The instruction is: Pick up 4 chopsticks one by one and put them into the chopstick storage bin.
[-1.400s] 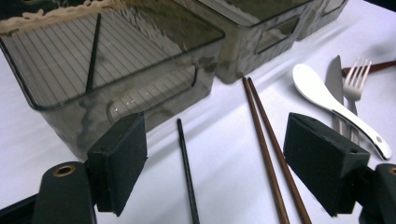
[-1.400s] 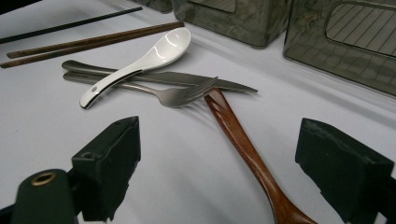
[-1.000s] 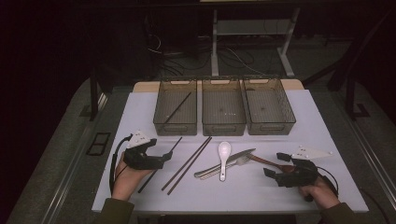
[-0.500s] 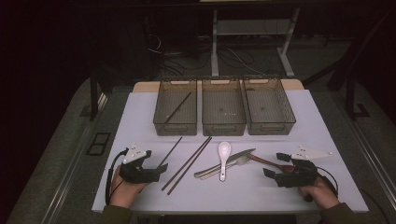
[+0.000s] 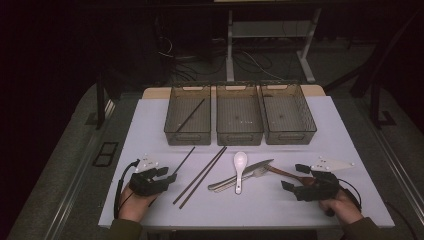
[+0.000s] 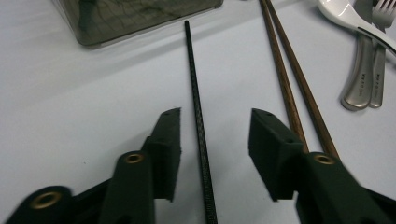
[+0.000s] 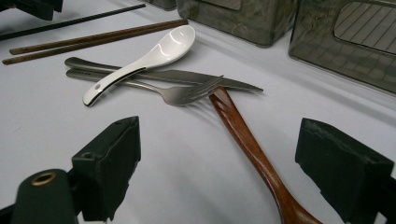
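Low over the desk [image 5: 150, 130], the left hand-held gripper [image 6: 215, 135] is levelled, lowered since before, jaws just narrowed yet unpressed around the black chopstick [image 6: 196, 93]; right hand-held gripper [image 7: 217, 158] spread.

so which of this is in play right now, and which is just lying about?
In play: left gripper, jaws just closing, not yet pinching; black chopstick between them; left basket holding its mate.
Lying about: brown chopsticks, white spoon, fork, knife, wooden utensil.

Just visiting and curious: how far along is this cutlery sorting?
Done: one thin black chopstick lies in the left mesh basket. In hand: the left gripper, whose jaws have just been closing, straddles its loose black mate without gripping. Left: brown wooden chopsticks, white ceramic spoon, remaining cutlery.
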### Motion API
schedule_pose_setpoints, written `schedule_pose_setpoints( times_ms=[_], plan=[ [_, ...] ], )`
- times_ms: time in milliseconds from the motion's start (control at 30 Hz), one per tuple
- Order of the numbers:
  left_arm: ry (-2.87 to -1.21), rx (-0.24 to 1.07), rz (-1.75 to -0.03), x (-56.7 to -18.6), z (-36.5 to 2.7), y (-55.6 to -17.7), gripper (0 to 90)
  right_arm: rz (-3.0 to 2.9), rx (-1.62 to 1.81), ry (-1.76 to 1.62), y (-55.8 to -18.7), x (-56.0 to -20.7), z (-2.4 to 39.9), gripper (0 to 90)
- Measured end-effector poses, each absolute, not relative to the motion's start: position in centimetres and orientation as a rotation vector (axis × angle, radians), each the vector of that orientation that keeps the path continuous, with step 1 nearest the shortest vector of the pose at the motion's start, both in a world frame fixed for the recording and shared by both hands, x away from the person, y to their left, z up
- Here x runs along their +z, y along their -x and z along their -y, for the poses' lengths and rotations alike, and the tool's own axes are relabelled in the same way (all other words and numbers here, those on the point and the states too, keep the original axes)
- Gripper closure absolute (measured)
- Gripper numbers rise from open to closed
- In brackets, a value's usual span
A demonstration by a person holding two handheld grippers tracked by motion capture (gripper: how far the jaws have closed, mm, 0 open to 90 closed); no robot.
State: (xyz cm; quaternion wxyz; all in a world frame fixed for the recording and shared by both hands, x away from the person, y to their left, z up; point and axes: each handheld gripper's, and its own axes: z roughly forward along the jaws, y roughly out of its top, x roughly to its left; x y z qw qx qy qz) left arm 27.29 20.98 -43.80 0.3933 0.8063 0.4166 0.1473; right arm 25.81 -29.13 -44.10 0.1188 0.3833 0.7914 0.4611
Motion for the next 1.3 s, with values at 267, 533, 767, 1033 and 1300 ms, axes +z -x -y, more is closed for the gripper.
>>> schedule_pose_setpoints(
  times_ms=[267,533,767,1033,1300],
  plan=[
    [-2.066,0.377,-1.087,-43.94,-20.88,-27.49,73.6,-2.318,1.349,-1.121,-25.80,-44.12,29.08,13.9],
    [-2.091,0.369,-1.117,-44.29,-20.77,-27.79,79.6,-2.321,1.348,-1.119,-25.81,-44.13,29.08,13.9],
    [-2.103,0.354,-1.132,-44.53,-20.77,-27.92,82.4,-2.320,1.349,-1.120,-25.80,-44.13,29.08,13.9],
    [-2.114,0.357,-1.130,-44.58,-20.64,-27.92,83.5,-2.319,1.350,-1.120,-25.81,-44.13,29.08,13.9],
    [-2.133,0.370,-1.132,-44.45,-20.45,-27.90,84.4,-2.320,1.348,-1.119,-25.80,-44.13,29.07,13.9]
  ],
)
